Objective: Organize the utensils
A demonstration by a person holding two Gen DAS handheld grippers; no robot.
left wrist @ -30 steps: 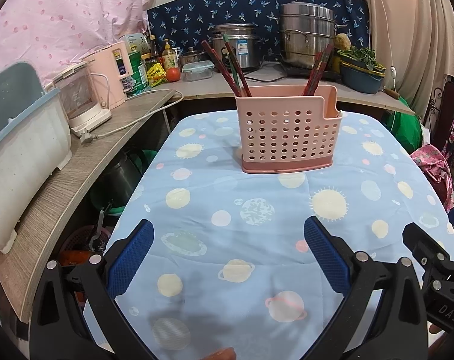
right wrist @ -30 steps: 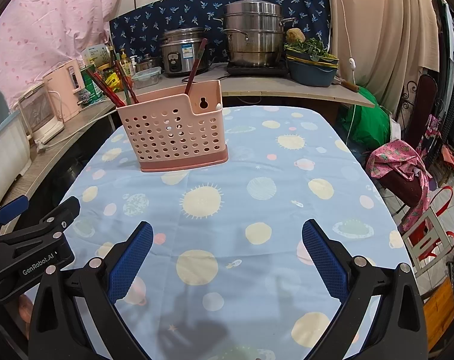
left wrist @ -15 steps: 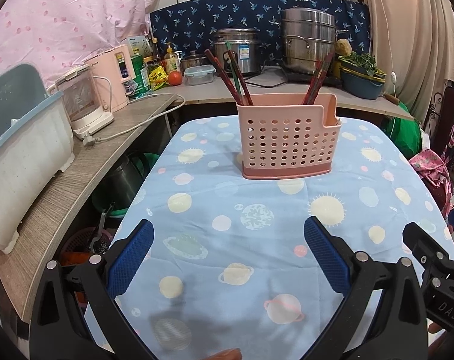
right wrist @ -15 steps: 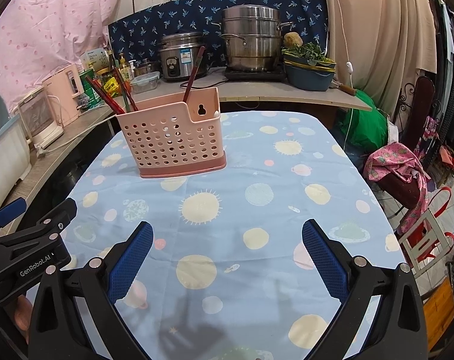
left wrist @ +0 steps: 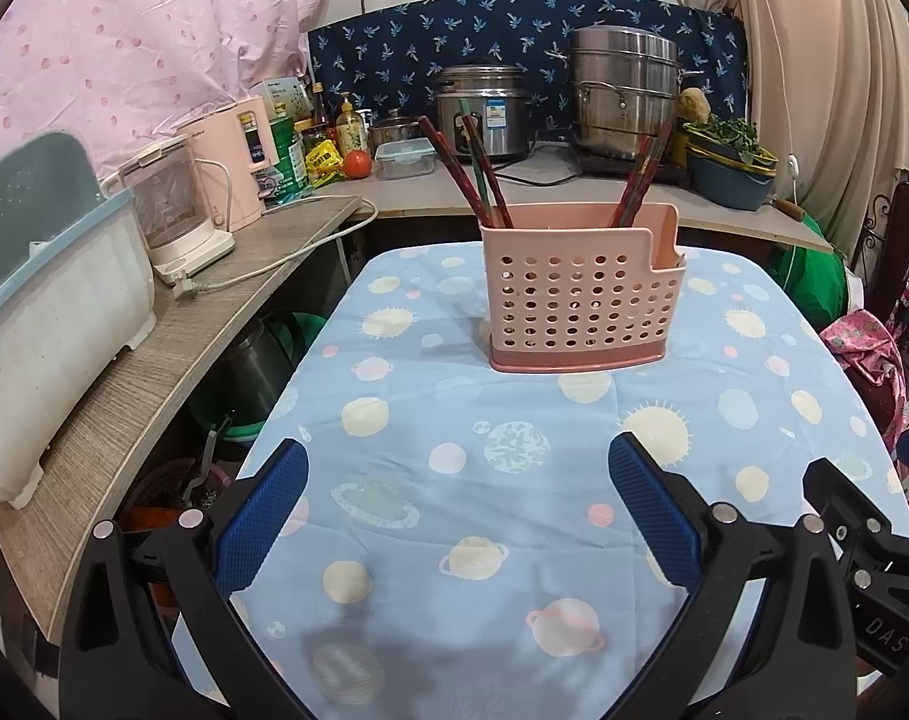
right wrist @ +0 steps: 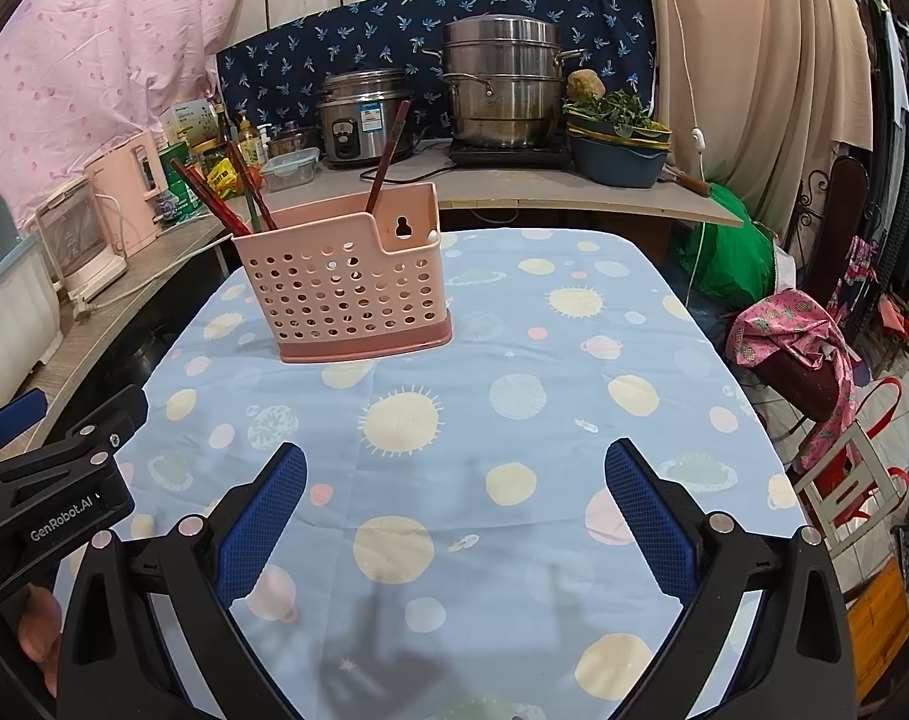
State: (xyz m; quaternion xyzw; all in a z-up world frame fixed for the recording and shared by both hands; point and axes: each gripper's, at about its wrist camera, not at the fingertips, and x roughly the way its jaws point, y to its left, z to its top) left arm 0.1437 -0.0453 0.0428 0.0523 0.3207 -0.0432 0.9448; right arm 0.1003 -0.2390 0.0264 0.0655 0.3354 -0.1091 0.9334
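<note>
A pink perforated plastic utensil holder (left wrist: 581, 294) stood upright on the table covered with a light blue cloth printed with planets and suns (left wrist: 514, 540). Dark red chopsticks (left wrist: 472, 171) leaned in its left part, and others (left wrist: 640, 177) in its right part. The left gripper (left wrist: 457, 516) and the right gripper (right wrist: 454, 516) hovered over the cloth, well apart from the holder. Both had their jaws wide apart, holding nothing.
</note>
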